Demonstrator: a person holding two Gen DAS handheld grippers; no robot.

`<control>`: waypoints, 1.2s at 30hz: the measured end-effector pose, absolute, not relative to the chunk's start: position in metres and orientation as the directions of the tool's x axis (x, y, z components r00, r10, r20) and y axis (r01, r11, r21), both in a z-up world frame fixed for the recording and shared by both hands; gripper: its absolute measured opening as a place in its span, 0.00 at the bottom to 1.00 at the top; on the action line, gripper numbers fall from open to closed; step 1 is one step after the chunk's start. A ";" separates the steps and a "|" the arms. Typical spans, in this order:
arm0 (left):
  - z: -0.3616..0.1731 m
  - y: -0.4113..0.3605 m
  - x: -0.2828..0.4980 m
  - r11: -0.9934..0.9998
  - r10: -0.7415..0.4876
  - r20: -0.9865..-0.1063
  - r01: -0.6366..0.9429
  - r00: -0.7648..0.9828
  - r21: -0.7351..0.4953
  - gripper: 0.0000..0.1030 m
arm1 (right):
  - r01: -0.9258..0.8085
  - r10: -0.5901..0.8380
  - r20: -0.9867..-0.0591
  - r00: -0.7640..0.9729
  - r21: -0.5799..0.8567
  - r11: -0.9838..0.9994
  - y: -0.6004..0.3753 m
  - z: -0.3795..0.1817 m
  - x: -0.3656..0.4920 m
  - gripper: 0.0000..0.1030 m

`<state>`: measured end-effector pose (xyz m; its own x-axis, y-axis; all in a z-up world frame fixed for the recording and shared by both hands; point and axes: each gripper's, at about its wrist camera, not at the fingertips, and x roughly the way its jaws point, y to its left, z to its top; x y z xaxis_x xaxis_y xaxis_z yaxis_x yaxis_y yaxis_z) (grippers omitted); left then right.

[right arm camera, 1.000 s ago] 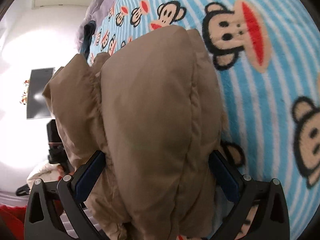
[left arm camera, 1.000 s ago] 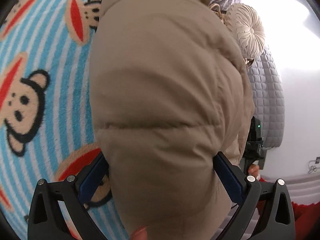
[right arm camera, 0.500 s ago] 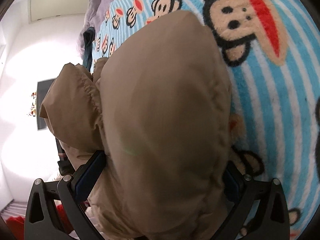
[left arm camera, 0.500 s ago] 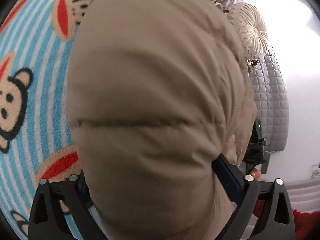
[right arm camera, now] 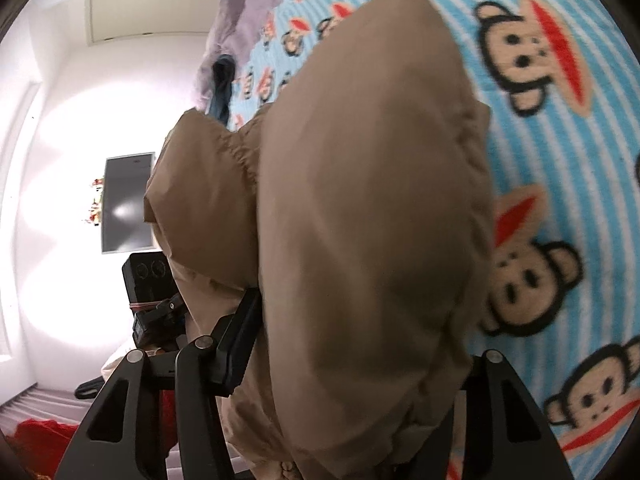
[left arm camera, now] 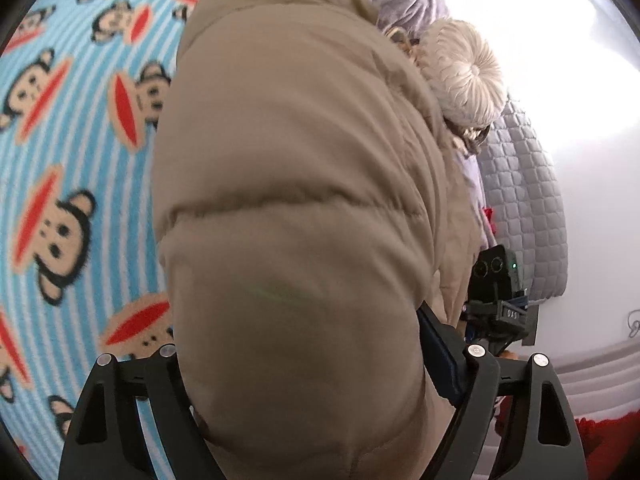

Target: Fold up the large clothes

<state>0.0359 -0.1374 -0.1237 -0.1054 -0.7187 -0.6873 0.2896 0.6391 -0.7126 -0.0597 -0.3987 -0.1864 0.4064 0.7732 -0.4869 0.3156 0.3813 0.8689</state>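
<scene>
The tan puffer jacket [left arm camera: 296, 200] fills the centre of both wrist views, held over the monkey-print blanket [left arm camera: 60, 160]. The left gripper [left arm camera: 298, 364] has just been closing its jaws and clamps a padded fold of the jacket. The right gripper [right arm camera: 352, 344] has likewise been closing and squeezes another thick fold. At four o'clock in the left view, a black camera mount [left arm camera: 508, 312] reads "DAS". A round cream cushion [left arm camera: 468, 76] sits at one o'clock.
</scene>
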 end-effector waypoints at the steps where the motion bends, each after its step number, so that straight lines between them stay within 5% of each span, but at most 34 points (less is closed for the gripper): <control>1: -0.120 -0.135 0.039 0.640 -0.719 -0.688 0.292 -0.096 -0.710 0.83 | 0.307 0.777 -0.480 0.406 0.873 0.379 -0.396 -0.182 -0.060 0.56; 17: -0.120 0.008 0.171 0.710 -0.672 -0.740 0.301 0.021 -0.636 0.84 | 0.205 0.798 -0.450 0.401 0.893 0.401 -0.280 -0.162 0.063 0.57; 21: -0.158 0.025 0.205 0.758 -0.626 -0.779 0.251 0.018 -0.603 0.87 | 0.253 0.770 -0.507 0.388 0.862 0.440 -0.259 -0.184 0.092 0.59; 24: -0.179 0.030 0.214 0.759 -0.635 -0.773 0.193 0.008 -0.622 0.91 | 0.305 0.743 -0.554 0.376 0.831 0.466 -0.256 -0.198 0.100 0.69; 30: -0.148 0.032 0.193 0.857 -0.487 -0.863 0.266 0.137 -0.442 0.91 | 0.365 0.683 -0.633 0.365 0.772 0.520 -0.261 -0.187 0.086 0.74; 32: -0.127 0.031 0.182 0.885 -0.425 -0.878 0.306 0.219 -0.352 0.84 | 0.373 0.608 -0.700 0.374 0.714 0.592 -0.264 -0.165 0.075 0.74; 34: -0.106 0.028 0.171 0.890 -0.385 -0.878 0.365 0.283 -0.272 0.66 | 0.375 0.541 -0.739 0.402 0.672 0.639 -0.267 -0.144 0.063 0.71; 36: -0.092 0.023 0.170 0.882 -0.378 -0.873 0.408 0.309 -0.238 0.55 | 0.368 0.489 -0.758 0.432 0.643 0.672 -0.270 -0.120 0.045 0.48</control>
<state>0.1698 0.0225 -0.0920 0.3090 -0.3784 -0.8725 0.4079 0.8815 -0.2378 0.0453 -0.2701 -0.1200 0.4323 0.4889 -0.7577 0.3678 0.6716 0.6432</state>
